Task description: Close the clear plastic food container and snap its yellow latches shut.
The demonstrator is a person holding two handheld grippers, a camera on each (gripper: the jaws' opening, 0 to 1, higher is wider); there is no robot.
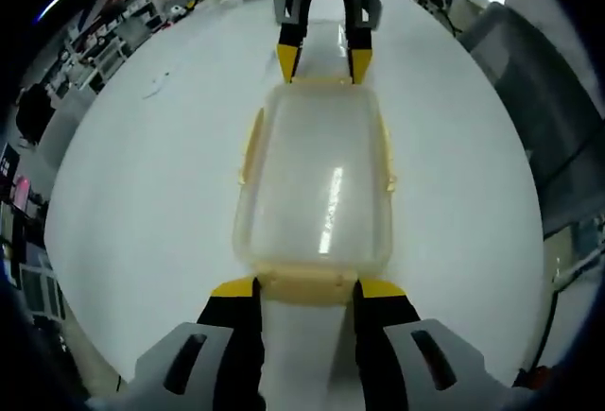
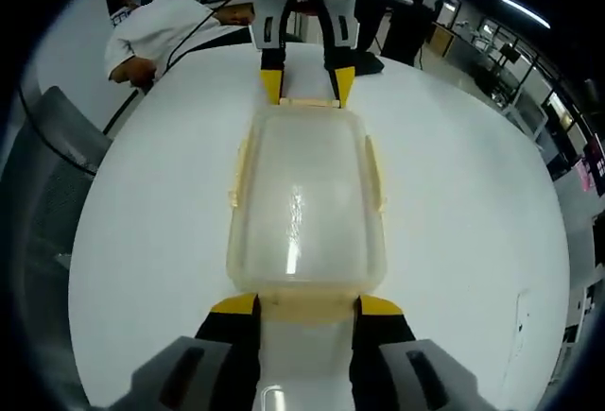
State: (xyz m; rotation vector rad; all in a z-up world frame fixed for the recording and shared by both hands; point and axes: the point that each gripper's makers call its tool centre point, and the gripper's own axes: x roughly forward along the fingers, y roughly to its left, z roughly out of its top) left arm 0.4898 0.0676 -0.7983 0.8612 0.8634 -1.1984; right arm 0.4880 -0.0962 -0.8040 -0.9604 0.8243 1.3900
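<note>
The clear plastic food container (image 1: 317,179) lies lid-on on a white round table (image 1: 142,203), lengthwise between the two grippers, which face each other across it.

In the left gripper view, the left gripper (image 1: 306,290) stands with its yellow-tipped jaws apart, one on each side of the container's near end. The yellow end latch (image 1: 304,285) sits in the gap between the jaw tips, just ahead of them; whether the tips touch it cannot be told. Straight ahead, past the far end of the container, the right gripper (image 1: 321,59) points back with its jaws also spread, the tips at the far short edge. Yellow side latches (image 1: 252,142) stand out from the long sides of the lid.

In the right gripper view, the same layout shows from the other end: the right gripper (image 2: 307,308) has its jaws parted around the near end latch (image 2: 306,304), with the container (image 2: 304,205) directly in front. The left gripper (image 2: 306,85) meets the far end, jaws apart. Beyond it, a person in a white shirt (image 2: 156,24) sits at the table's edge.
</note>
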